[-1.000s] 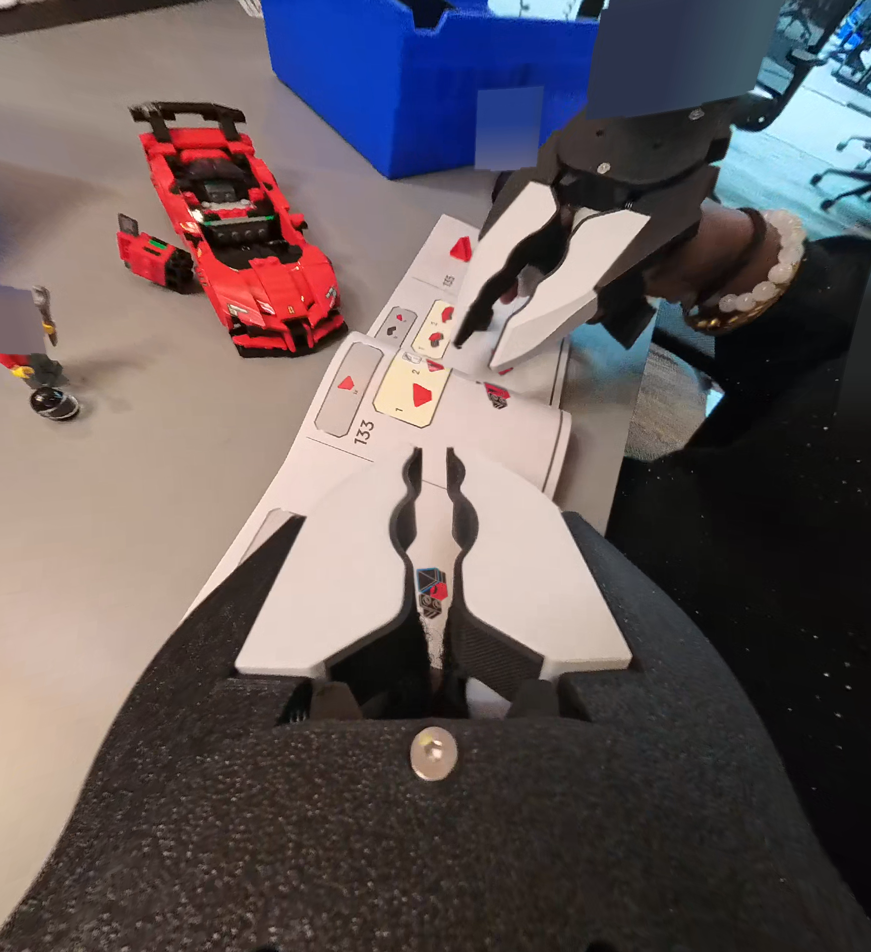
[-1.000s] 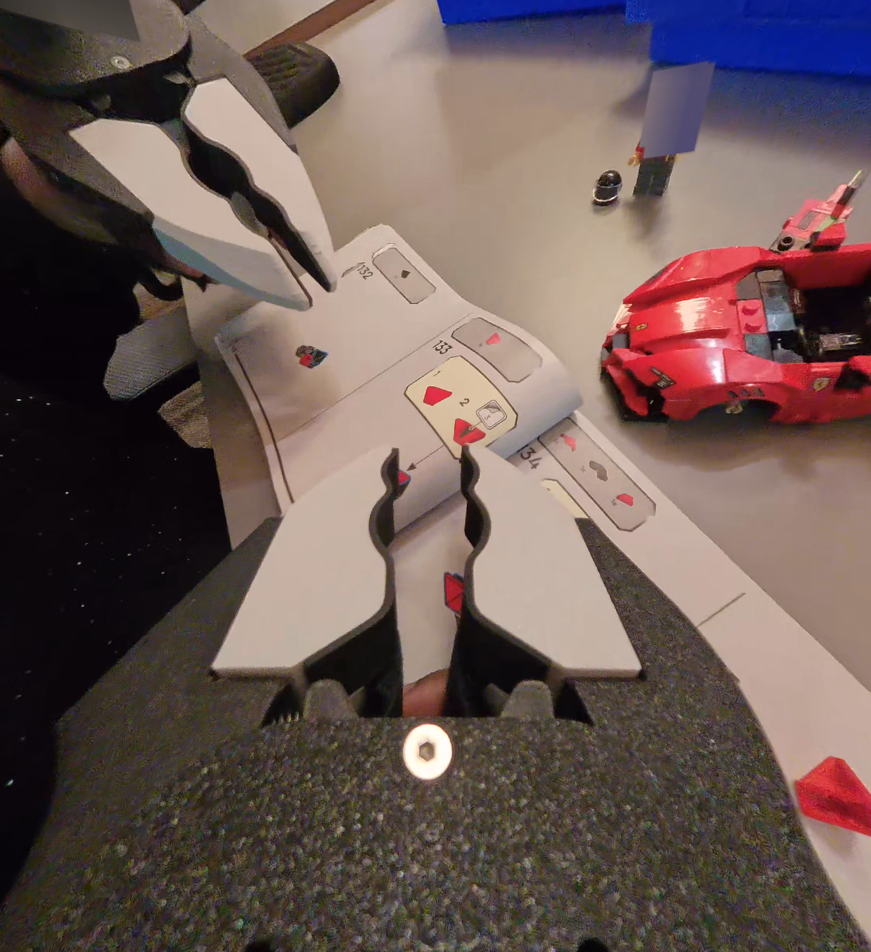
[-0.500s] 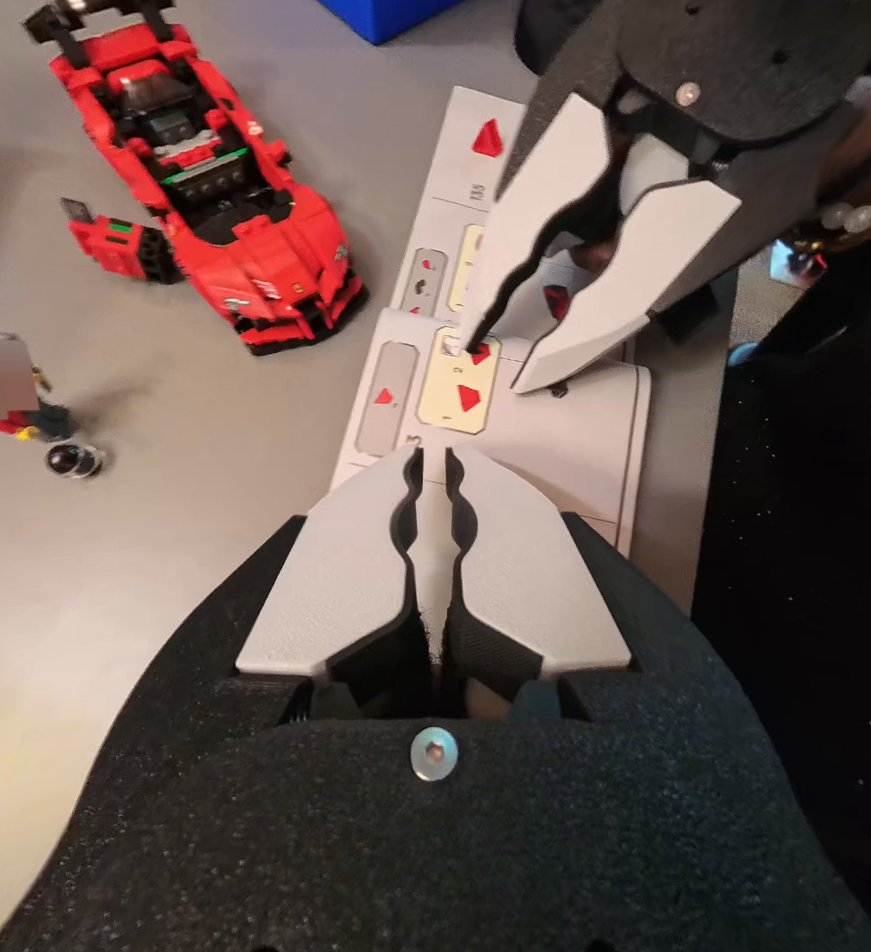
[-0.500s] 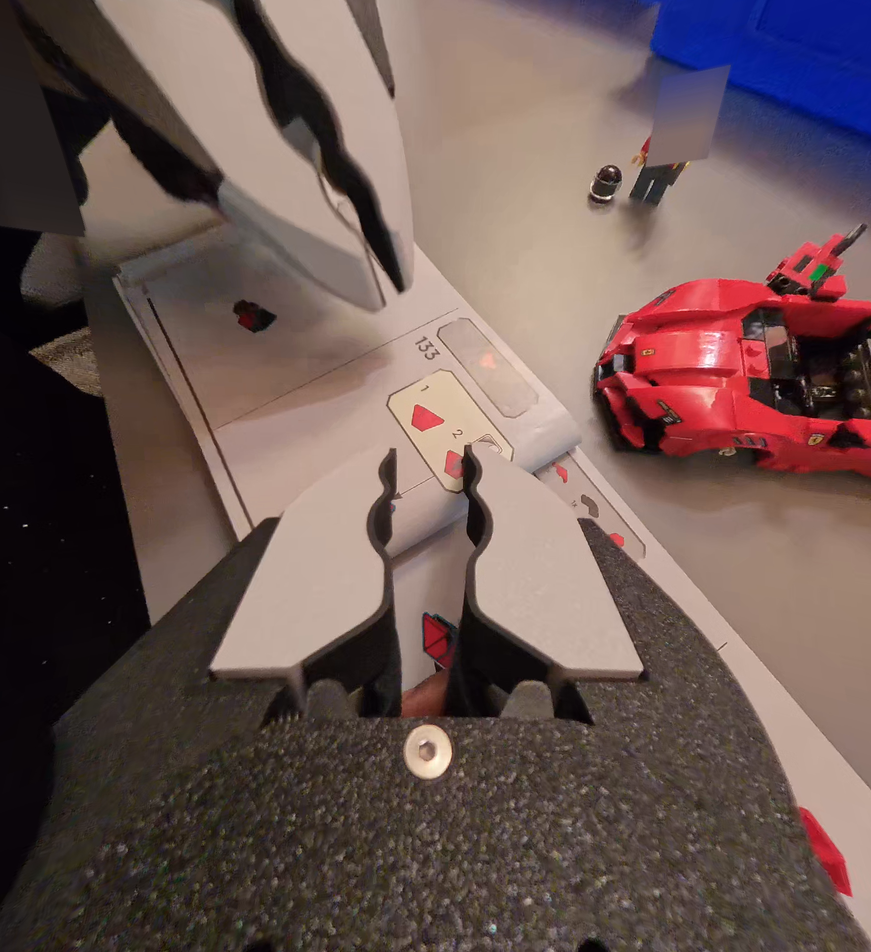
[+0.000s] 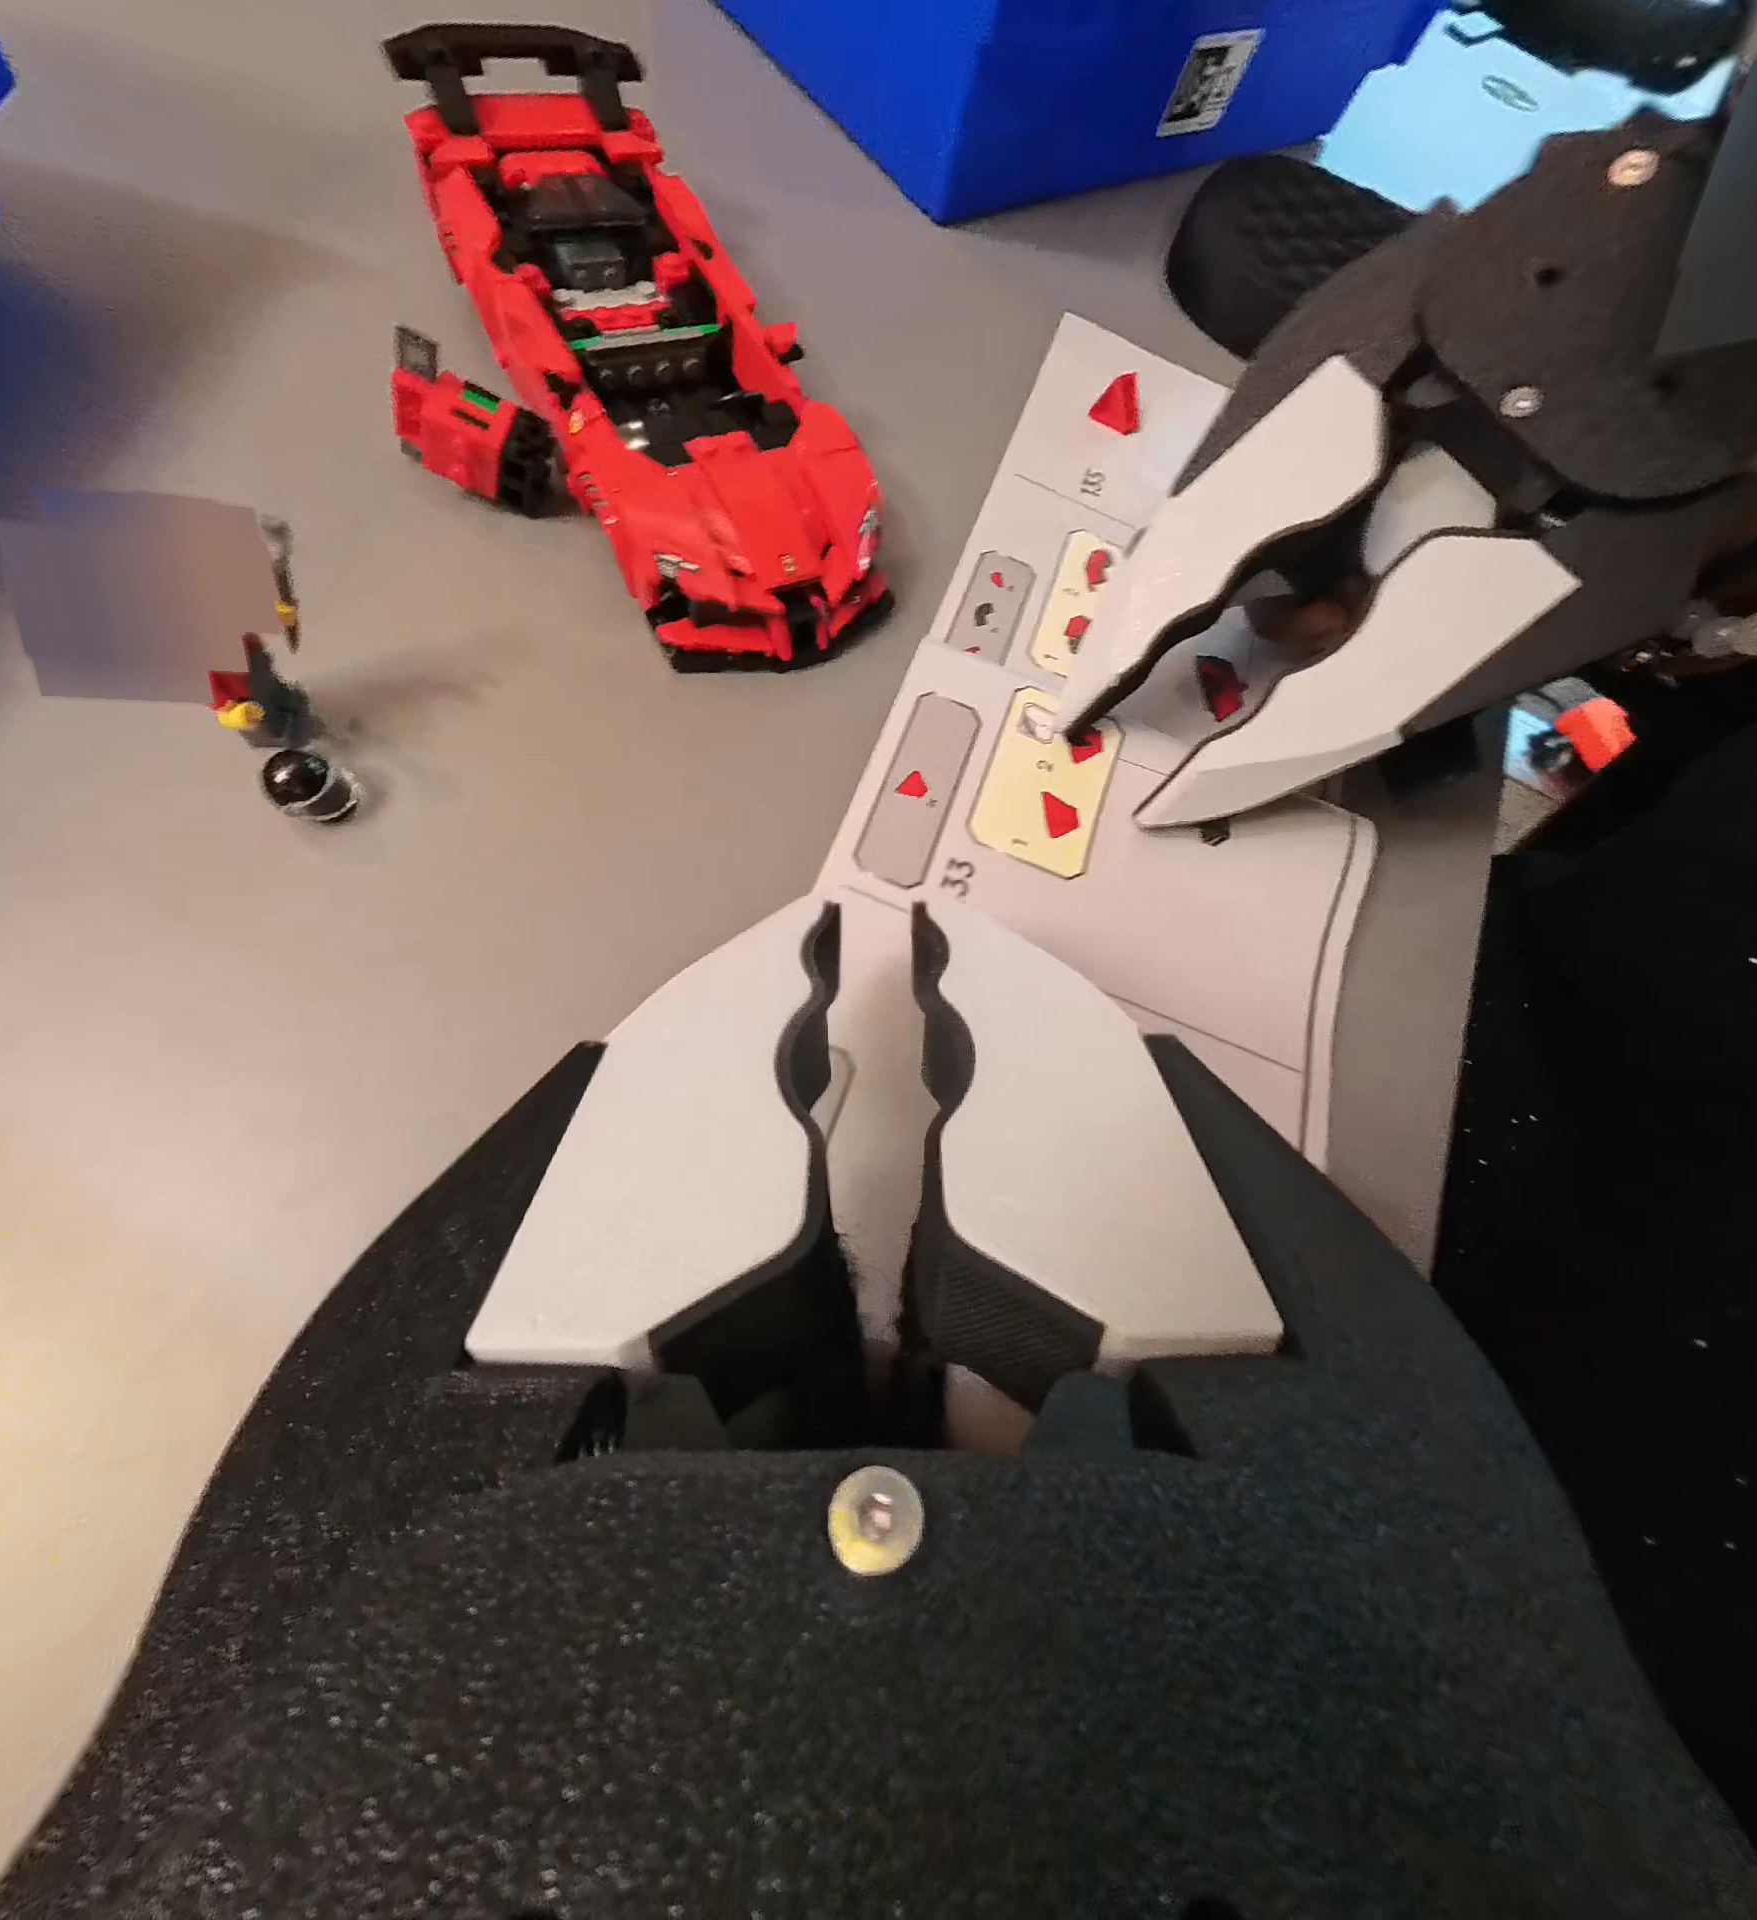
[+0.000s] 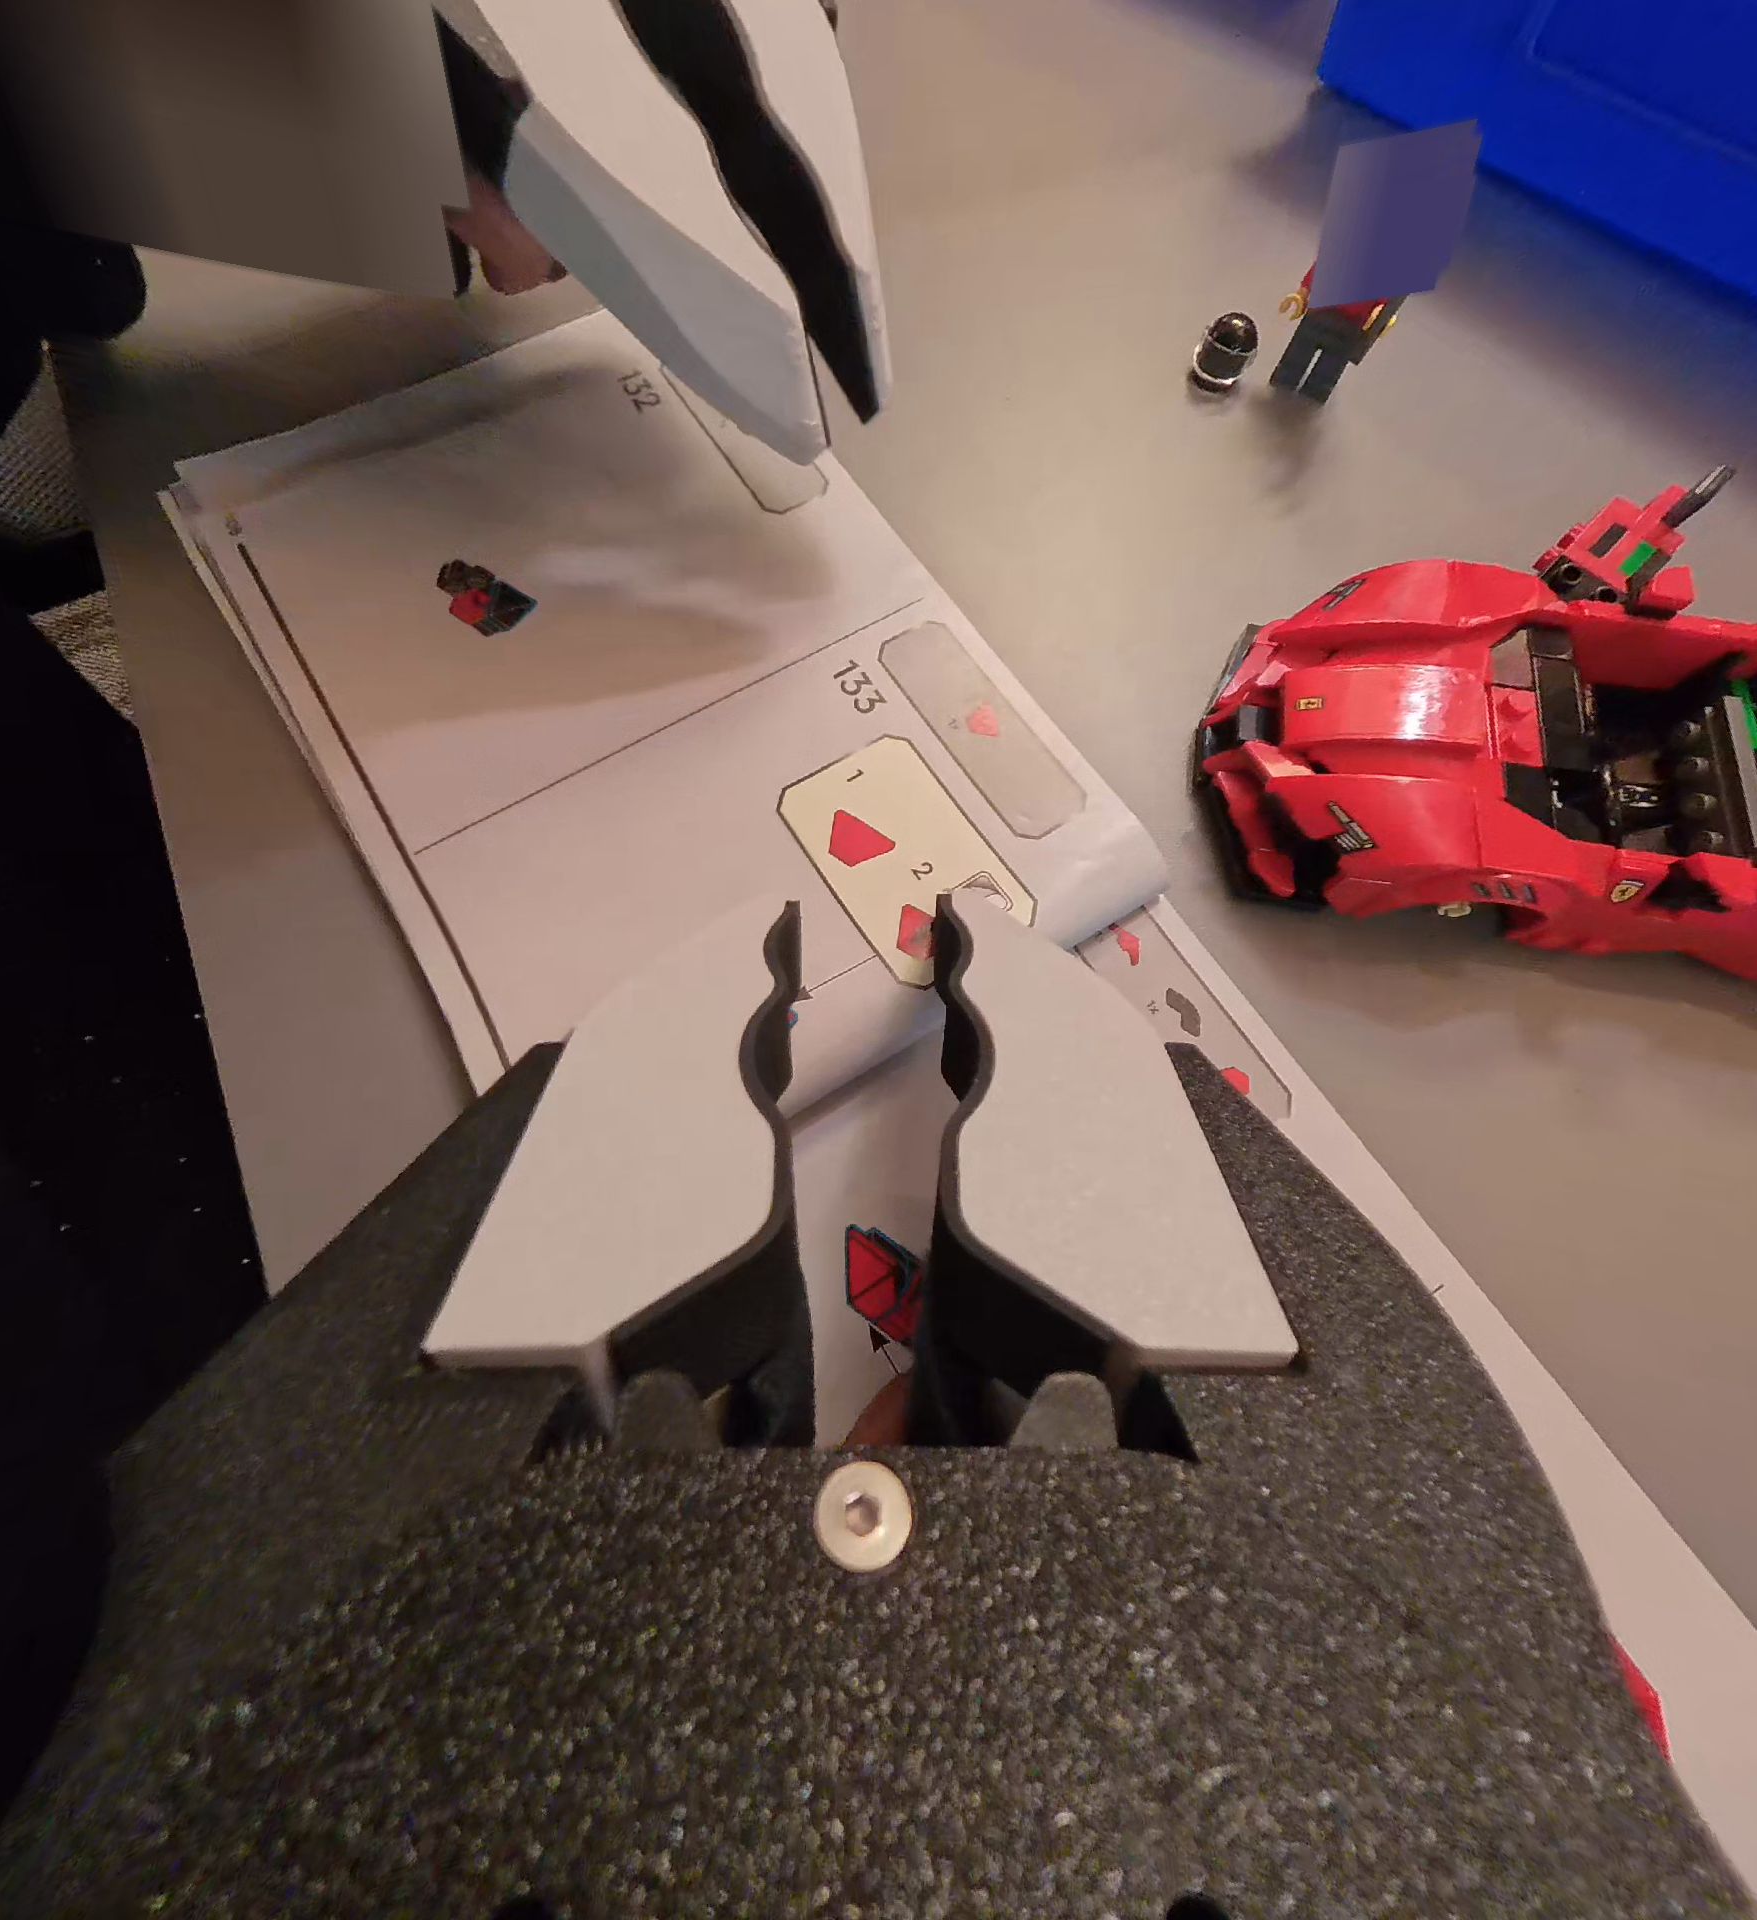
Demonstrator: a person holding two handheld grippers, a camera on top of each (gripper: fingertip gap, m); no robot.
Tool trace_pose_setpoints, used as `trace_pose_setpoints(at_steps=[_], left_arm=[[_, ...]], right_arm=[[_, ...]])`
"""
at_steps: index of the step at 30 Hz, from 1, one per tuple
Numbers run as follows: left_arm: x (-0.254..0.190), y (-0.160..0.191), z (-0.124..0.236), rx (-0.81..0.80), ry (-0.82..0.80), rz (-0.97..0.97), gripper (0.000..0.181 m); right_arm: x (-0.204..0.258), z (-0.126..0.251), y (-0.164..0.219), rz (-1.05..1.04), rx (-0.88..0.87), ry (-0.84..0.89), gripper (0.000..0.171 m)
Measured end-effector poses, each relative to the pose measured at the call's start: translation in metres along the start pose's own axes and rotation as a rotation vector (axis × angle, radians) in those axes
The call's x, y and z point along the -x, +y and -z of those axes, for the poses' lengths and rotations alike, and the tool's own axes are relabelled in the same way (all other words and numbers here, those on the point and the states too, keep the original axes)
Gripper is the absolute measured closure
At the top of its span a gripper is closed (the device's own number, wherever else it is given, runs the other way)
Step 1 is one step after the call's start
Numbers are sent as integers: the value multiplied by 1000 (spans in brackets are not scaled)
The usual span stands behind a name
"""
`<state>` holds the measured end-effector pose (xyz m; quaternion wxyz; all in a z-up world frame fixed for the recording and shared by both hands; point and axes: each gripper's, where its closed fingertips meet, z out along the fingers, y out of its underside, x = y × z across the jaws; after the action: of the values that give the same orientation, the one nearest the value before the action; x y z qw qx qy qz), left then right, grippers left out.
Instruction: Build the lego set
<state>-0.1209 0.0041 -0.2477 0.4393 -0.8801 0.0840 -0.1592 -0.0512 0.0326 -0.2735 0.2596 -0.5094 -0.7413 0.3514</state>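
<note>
lego car sits on the grey surface just left of the open instruction booklet, red body with black bits, roof off so the inside shows, a small red chunk right beside it. left hand-held gripper hangs over the booklet's near page, fingers a narrow gap apart, nothing between them. right hand-held gripper is parted a bit wider, also empty, one fingertip touching the booklet's yellow panel. a loose red piece lies on the booklet's far end. minifigure and black helmet stand well away from the booklet, beyond the car.
</note>
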Motion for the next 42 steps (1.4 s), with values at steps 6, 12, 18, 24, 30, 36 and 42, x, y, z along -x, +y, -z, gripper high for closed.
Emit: trace_pose_setpoints(at_steps=[6,12,18,24,30,36,42], left_arm=[[1,-5,-2,-37,9,55,153],[-18,-7,-15,-31,68,8,165],[-30,3,-36,89,64,-100,175],[-25,15,-41,174,-4,-149,180],[-25,15,-42,168,-8,-141,181],[-25,15,-42,177,-16,-147,181],[-25,15,-42,183,-21,-144,181]], right_arm=[[-1,0,-1,-10,-10,14,150],[-1,-1,-1,11,-4,39,150],[-1,-1,-1,6,-15,59,150],[-1,-1,-2,25,-15,76,150],[-9,29,-7,-8,-94,83,153],[-34,63,30,-89,19,199,157],[-41,80,53,-153,98,250,148]])
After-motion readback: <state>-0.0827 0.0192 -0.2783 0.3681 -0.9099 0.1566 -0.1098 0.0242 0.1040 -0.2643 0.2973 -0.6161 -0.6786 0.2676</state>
